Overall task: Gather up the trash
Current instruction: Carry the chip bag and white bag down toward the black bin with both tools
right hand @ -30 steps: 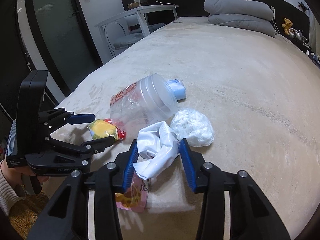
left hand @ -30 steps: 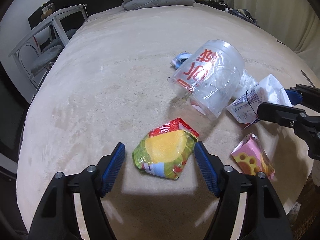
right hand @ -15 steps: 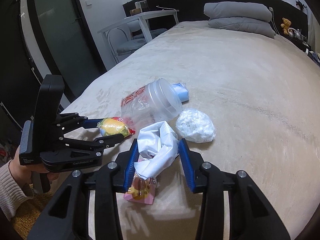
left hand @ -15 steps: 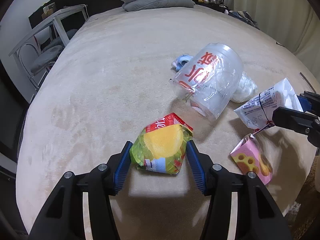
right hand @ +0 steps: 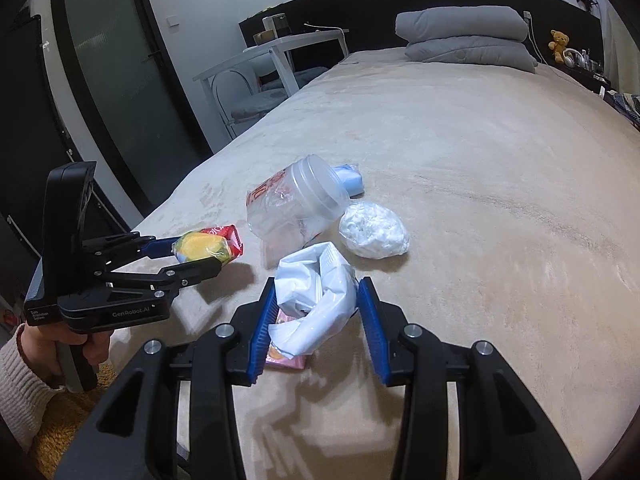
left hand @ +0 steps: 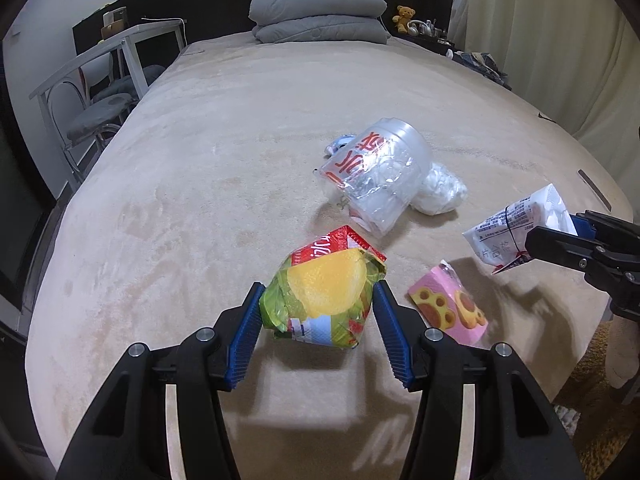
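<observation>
My left gripper (left hand: 320,312) is shut on a crumpled green, yellow and red snack bag (left hand: 326,296) and holds it a little above the beige bed (left hand: 200,184); the same bag (right hand: 208,246) shows between its fingers in the right wrist view. My right gripper (right hand: 318,312) is shut on a crumpled white plastic wrapper (right hand: 316,312), also lifted; the wrapper (left hand: 516,228) appears at the right in the left wrist view. A pink snack packet (left hand: 448,308) lies on the bed under the wrapper. A clear plastic jar (left hand: 376,176), a white wad (left hand: 440,192) and a blue packet (right hand: 350,178) lie beyond.
Grey pillows (left hand: 320,14) are stacked at the head of the bed. A white table and a chair (left hand: 104,108) stand to the bed's left. The bed's near edge drops to a brown rug (right hand: 68,416). A hand in a knit sleeve (right hand: 36,356) holds the left gripper.
The left gripper closed on the snack bag and lifted it off the bed. The right gripper rose with the white wrapper, uncovering the pink packet beneath.
</observation>
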Demonstrator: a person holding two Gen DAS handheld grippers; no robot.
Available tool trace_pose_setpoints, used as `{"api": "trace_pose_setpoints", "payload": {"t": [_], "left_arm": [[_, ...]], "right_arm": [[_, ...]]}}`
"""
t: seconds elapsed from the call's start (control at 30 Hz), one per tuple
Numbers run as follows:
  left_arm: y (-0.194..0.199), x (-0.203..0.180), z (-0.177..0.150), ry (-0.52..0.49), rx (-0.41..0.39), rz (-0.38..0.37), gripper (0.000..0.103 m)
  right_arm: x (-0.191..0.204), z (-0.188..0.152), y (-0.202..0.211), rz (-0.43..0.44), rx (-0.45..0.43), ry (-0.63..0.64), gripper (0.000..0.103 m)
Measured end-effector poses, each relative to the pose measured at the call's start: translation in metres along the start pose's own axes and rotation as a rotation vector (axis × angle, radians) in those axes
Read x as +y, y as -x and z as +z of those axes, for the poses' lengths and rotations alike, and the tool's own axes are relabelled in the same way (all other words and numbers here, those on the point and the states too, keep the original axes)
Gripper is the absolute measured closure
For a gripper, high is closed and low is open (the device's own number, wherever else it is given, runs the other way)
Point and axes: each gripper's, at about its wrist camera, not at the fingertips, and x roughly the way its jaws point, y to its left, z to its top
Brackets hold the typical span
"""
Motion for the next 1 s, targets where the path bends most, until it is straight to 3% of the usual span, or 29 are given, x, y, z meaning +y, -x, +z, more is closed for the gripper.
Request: {"api": "trace_pose_setpoints", "payload": {"t": [0.43,0.77,1.0], "left_arm": [[0.039,-0.020,-0.031,0.049,-0.070,-0.057,0.049],[0.076,-0.045,-0.078,0.075,-0.119,-0.124,0.049],[0.089,-0.056,-0.124,0.122,-0.075,-0.162,0.049]], "right_arm": [[0.004,-0.027,0.048,0.006,-0.069,-0.014,0.061],[0.012,-0.081,0.095,0.008,-0.102,-0.063,0.061],[0.015,-0.116,0.127,0.028,-0.117,-0.087,0.061]]}}
